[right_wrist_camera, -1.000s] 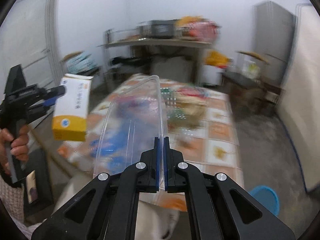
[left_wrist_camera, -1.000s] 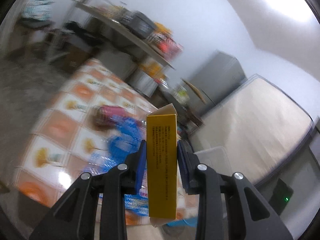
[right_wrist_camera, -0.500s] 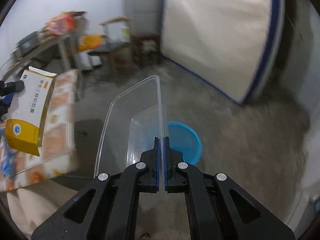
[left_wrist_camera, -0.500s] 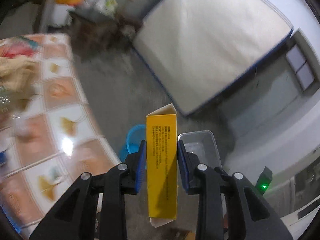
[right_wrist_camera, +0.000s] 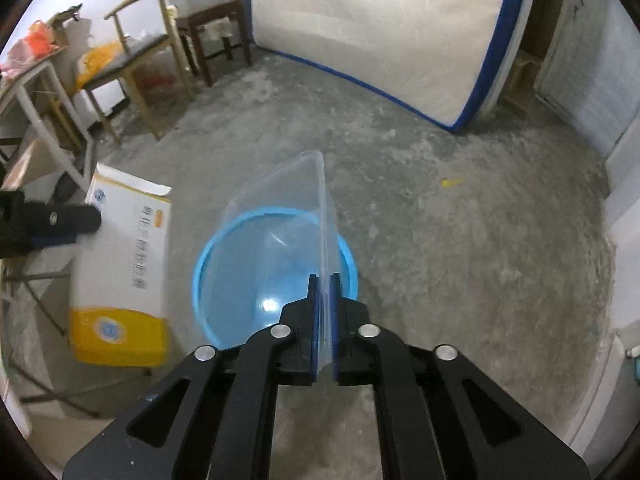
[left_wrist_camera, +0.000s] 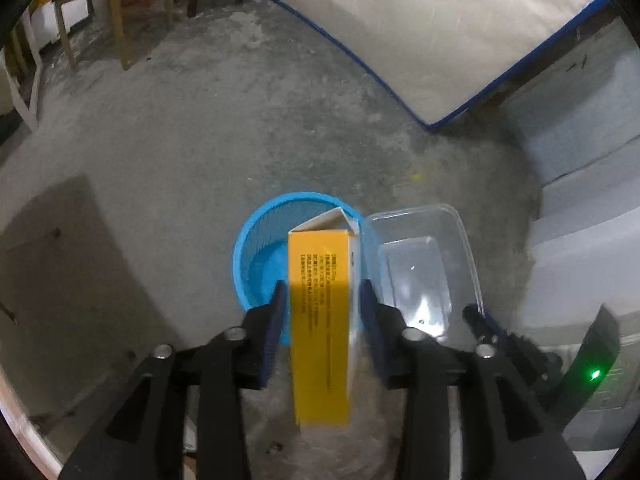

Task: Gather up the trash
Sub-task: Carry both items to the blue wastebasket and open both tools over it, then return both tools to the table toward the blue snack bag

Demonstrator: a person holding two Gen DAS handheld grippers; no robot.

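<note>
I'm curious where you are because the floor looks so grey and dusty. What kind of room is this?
Probably a plain storeroom or spare room in a home. A bare mattress leans upright against the wall, wooden chairs stand along the side, and a blue trash basket sits on the rough concrete floor.

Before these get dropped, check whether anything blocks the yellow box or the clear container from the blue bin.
Nothing visible blocks them. The blue bin stands open and looks empty; the yellow box and the clear container hang above it, the box perhaps toward one side.
</note>
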